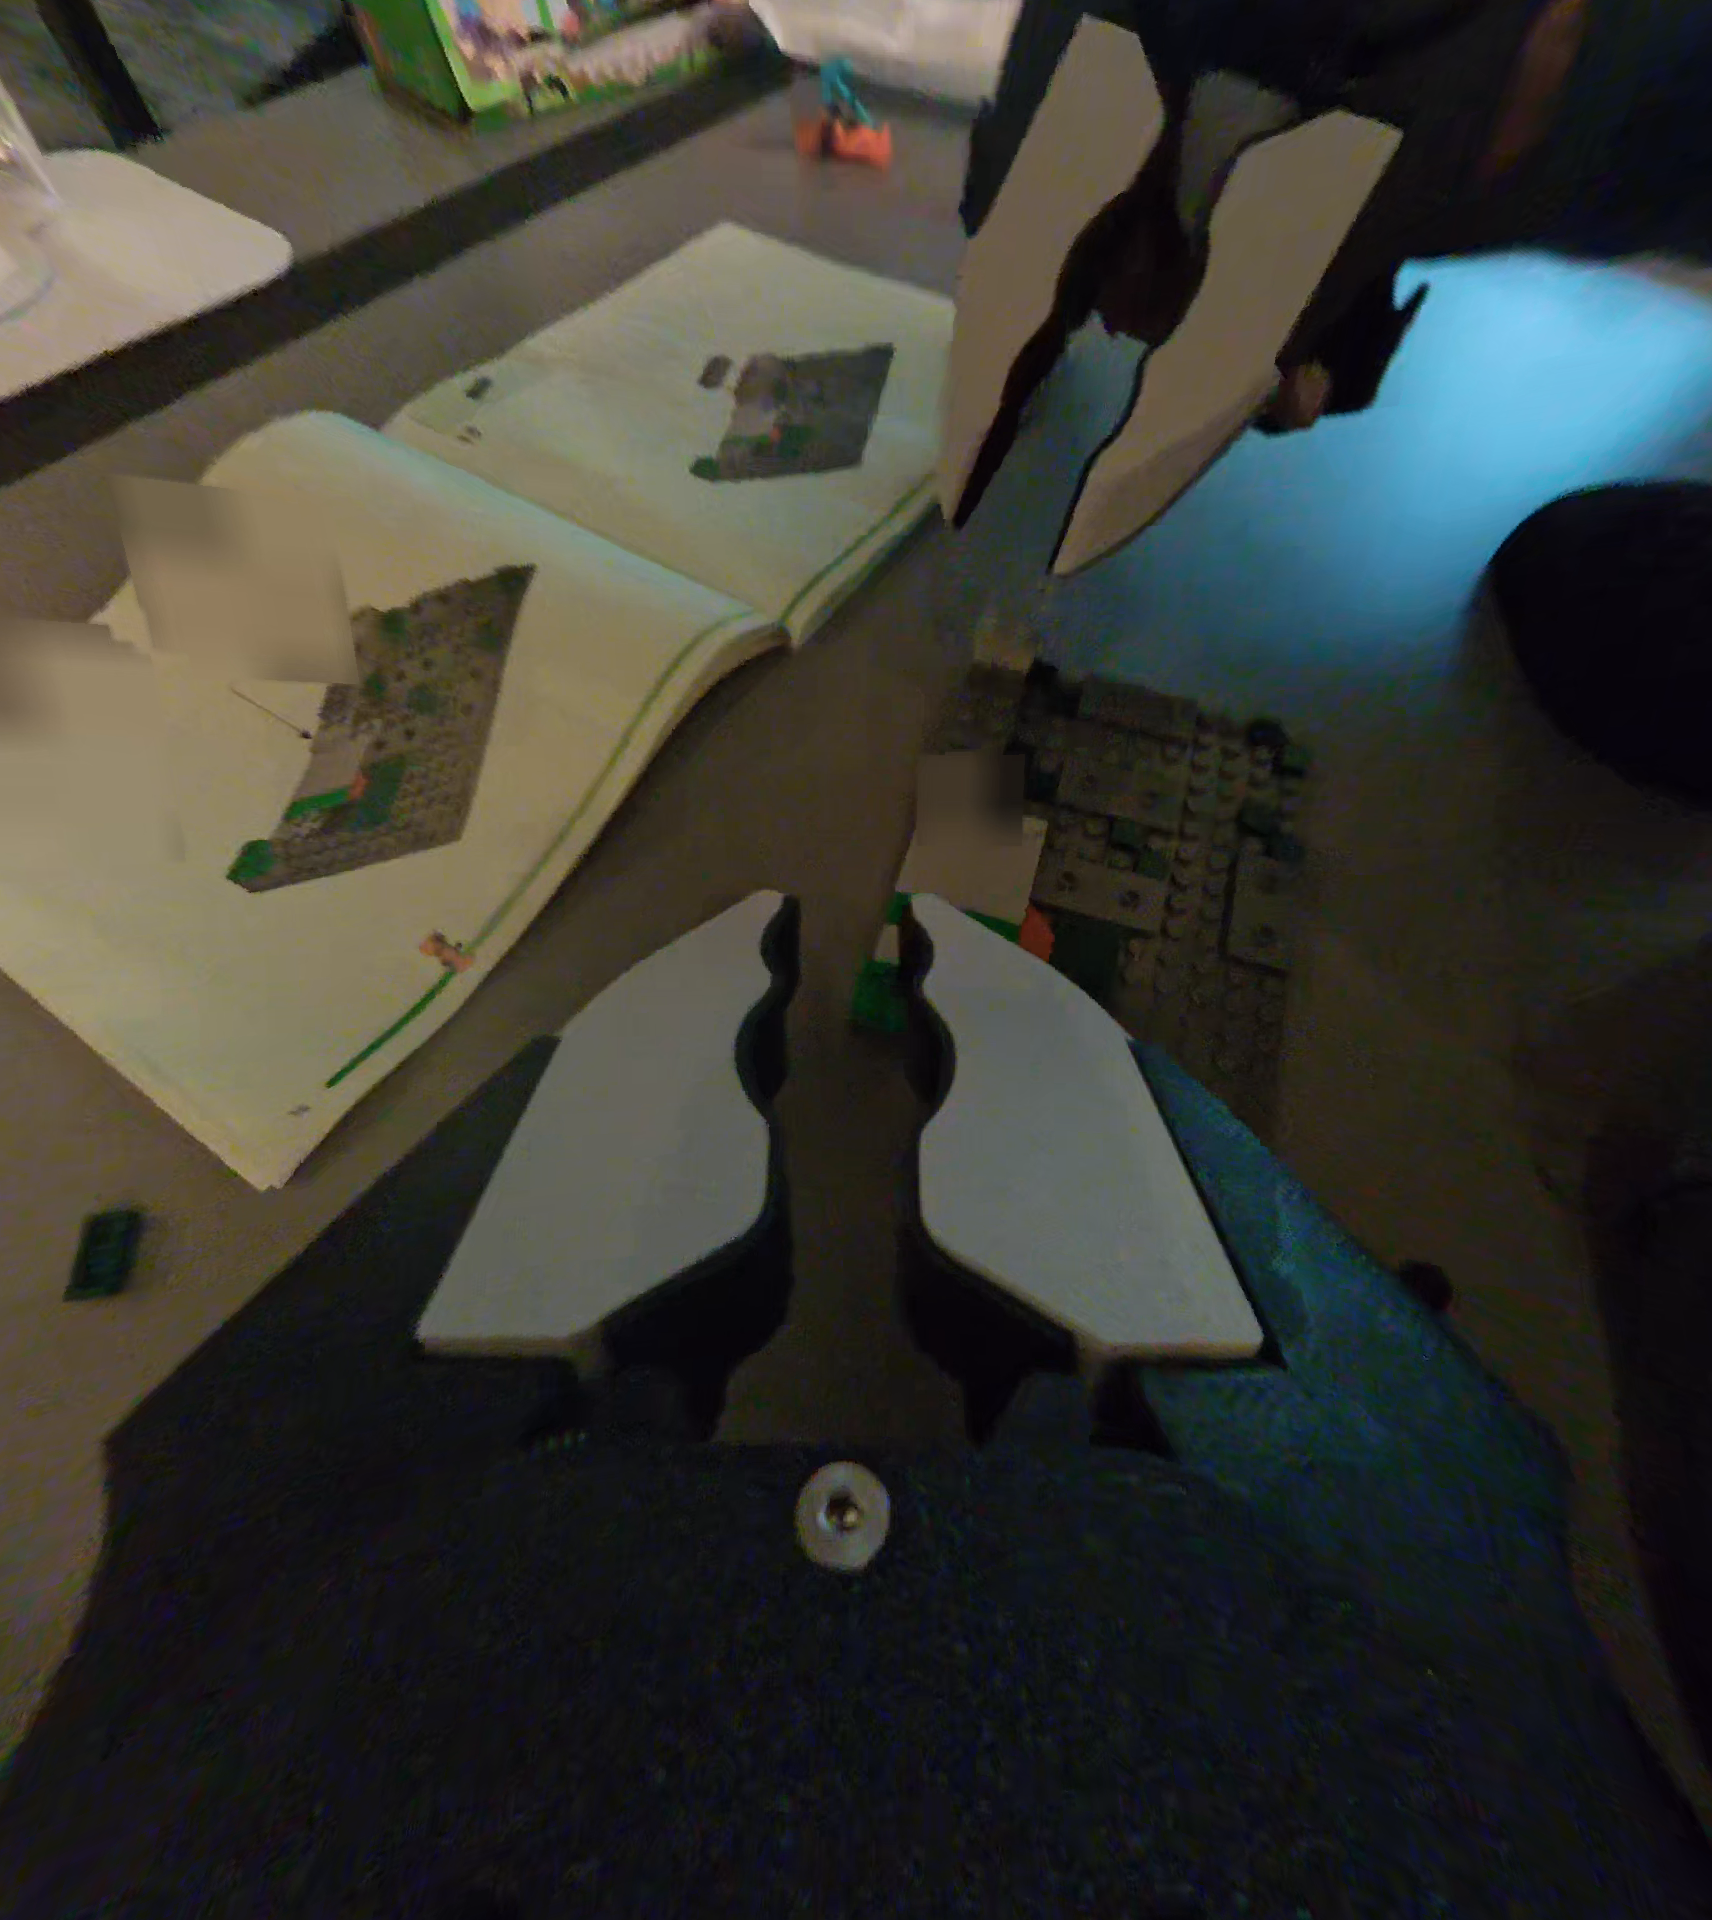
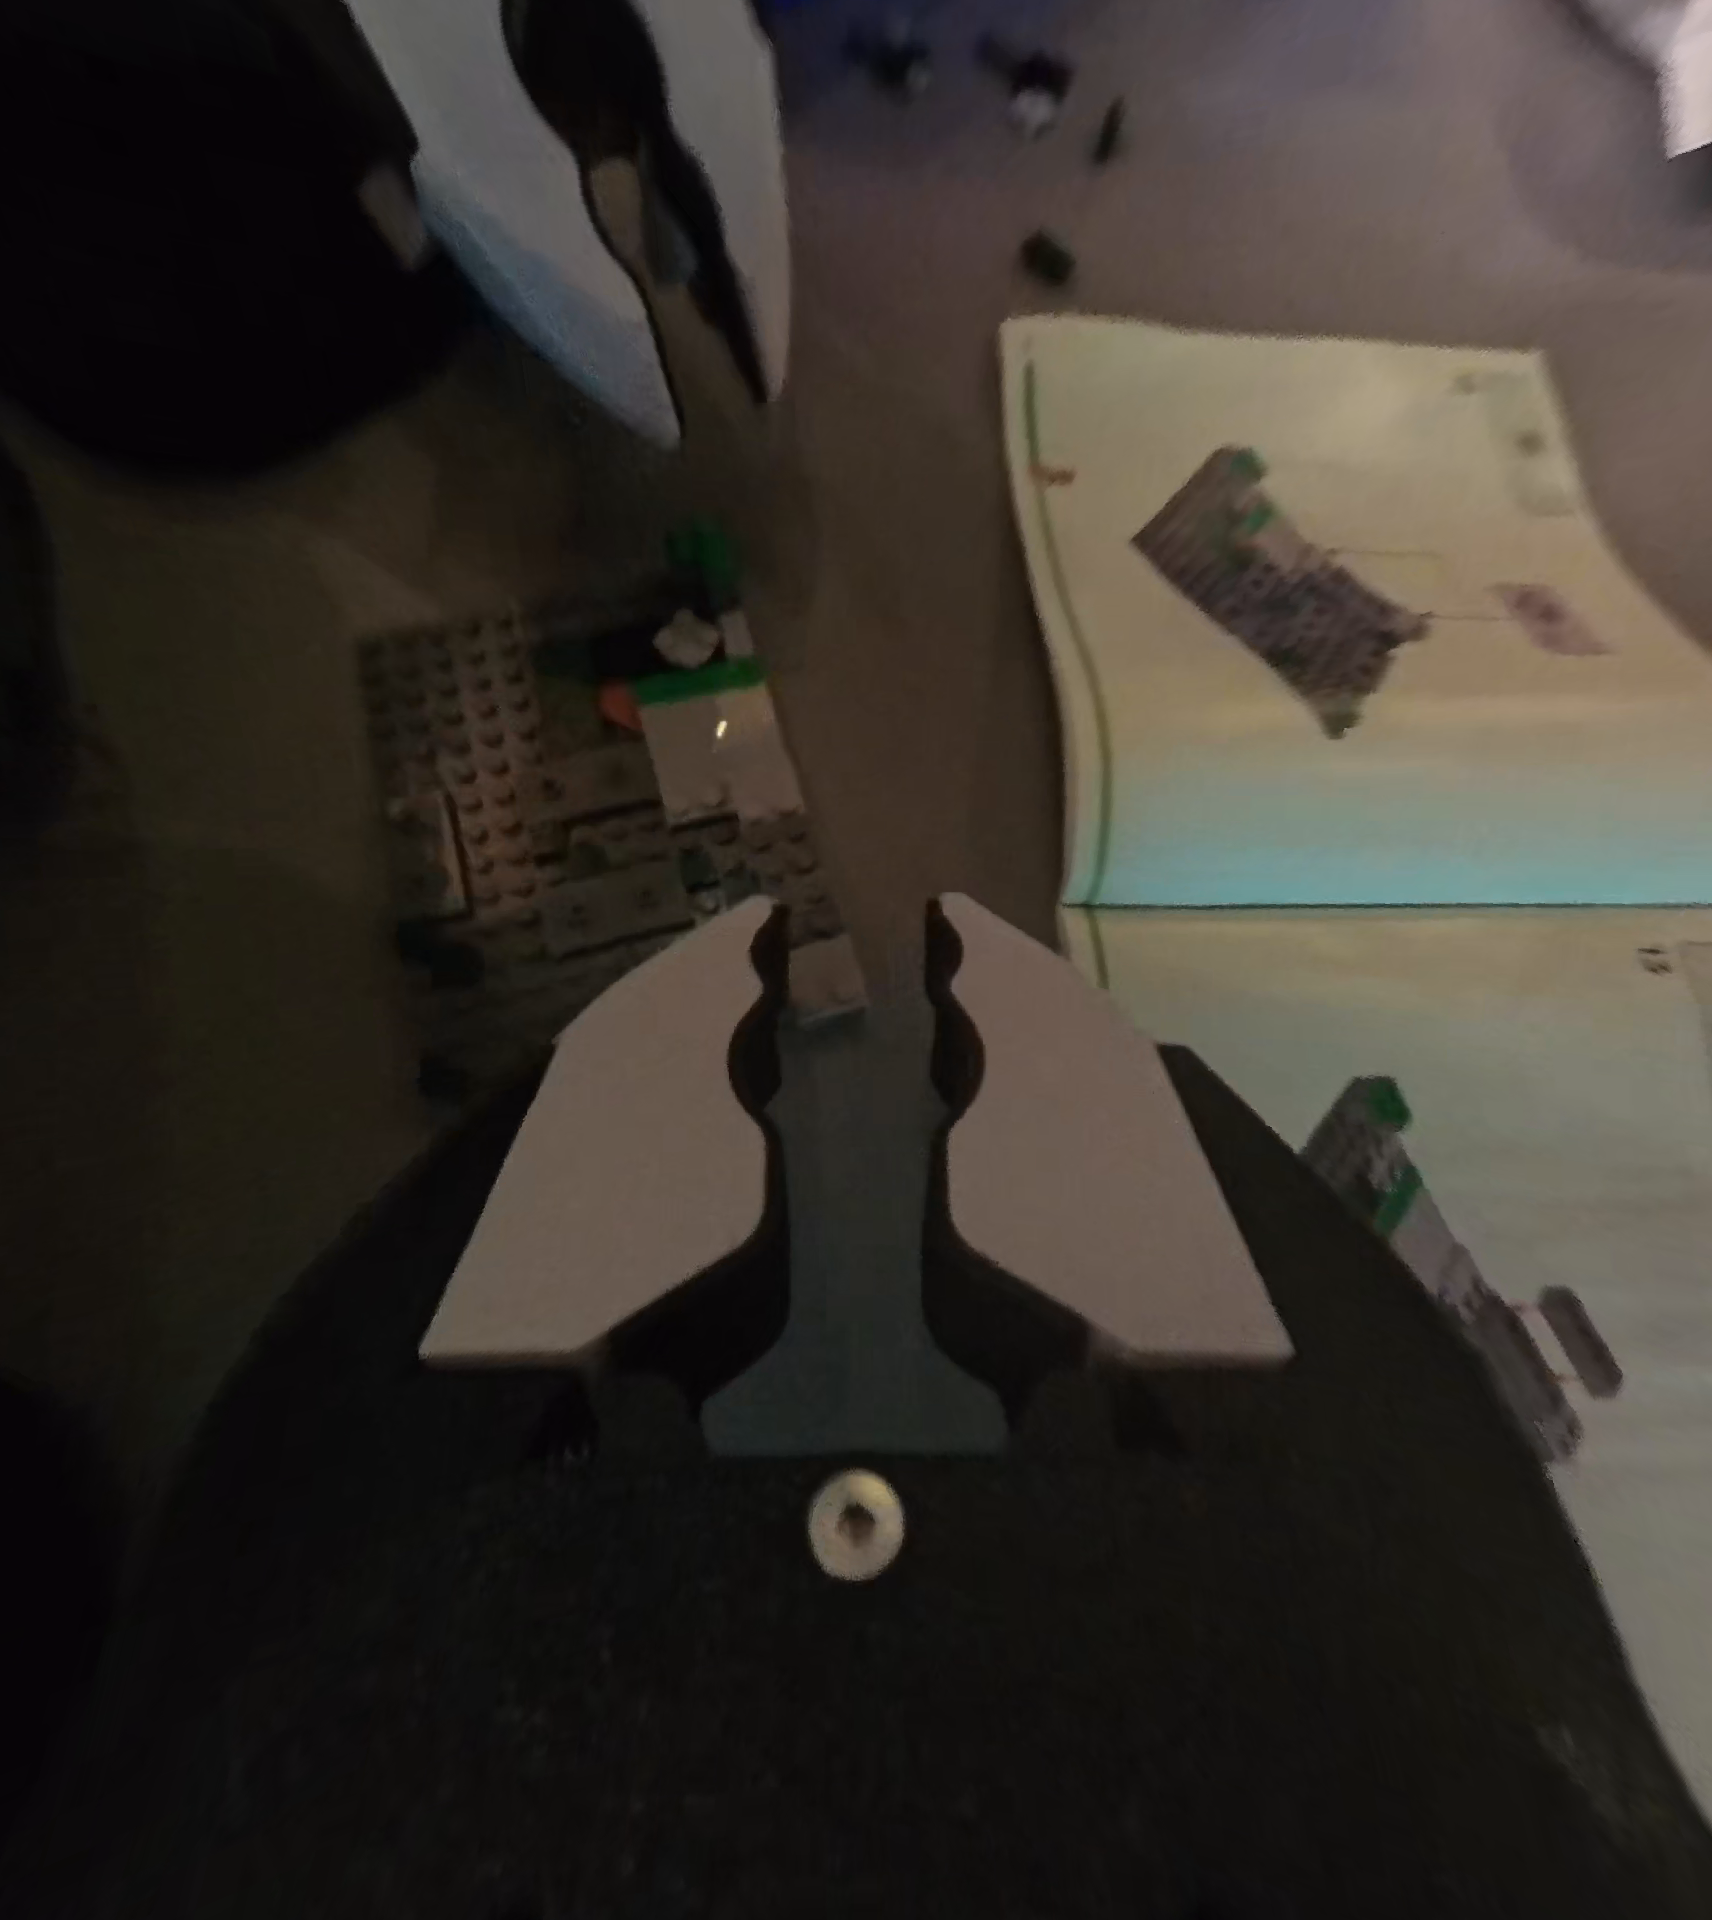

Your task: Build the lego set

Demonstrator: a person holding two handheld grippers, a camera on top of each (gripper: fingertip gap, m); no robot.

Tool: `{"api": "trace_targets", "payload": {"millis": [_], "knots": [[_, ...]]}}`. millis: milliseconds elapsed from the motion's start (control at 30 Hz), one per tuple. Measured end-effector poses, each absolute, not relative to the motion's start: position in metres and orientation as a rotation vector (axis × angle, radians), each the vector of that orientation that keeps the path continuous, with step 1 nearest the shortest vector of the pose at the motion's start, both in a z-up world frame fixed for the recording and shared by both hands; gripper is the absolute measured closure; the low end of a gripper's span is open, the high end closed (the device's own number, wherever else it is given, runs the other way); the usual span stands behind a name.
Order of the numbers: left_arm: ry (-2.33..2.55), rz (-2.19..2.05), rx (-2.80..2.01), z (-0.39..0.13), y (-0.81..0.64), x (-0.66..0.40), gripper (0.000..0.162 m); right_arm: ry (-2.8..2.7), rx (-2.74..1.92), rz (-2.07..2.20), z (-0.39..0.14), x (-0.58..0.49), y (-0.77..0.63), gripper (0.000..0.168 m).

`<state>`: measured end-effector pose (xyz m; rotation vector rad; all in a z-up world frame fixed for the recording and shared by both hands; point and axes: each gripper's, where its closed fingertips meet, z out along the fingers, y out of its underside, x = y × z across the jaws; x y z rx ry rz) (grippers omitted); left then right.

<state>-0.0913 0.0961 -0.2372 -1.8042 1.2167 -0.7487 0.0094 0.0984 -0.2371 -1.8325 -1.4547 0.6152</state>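
Note:
A grey studded baseplate lies on the brown table, also seen in the right wrist view. It carries a white smooth tile, a green strip and an orange piece. My left gripper is open and empty, just above a green brick at the build's near corner. My right gripper is open over the opposite corner, where a light piece shows between its fingertips. Each gripper shows in the other's view: the right one, the left one.
An open instruction booklet lies left of the build. A loose dark green plate lies near the front. A green set box and a small orange and teal model stand behind. A dark round object sits right. Spacing between my two grippers at the tips: around 11 centimetres. My left gripper is the nearer one to the loose dark green plate: about 15 centimetres, against 25 centimetres. The right camera catches it too, in the right wrist view.

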Motion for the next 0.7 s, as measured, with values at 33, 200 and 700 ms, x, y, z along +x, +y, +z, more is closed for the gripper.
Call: {"api": "trace_targets", "payload": {"millis": [33,200,700], "knots": [[1.189,-0.768,-1.798,-0.233,0.097,-0.092,0.149,-1.391,-1.837,0.607,-0.231,0.011,0.099,0.142],[1.083,-0.778,-1.787,-0.222,0.107,-0.1,0.162,-1.131,-1.882,0.533,-0.214,0.024,0.089,0.156],[1.017,-0.707,-1.81,-0.227,0.119,-0.102,0.162,-0.505,-1.98,0.204,-0.229,0.078,0.089,0.168]]}}
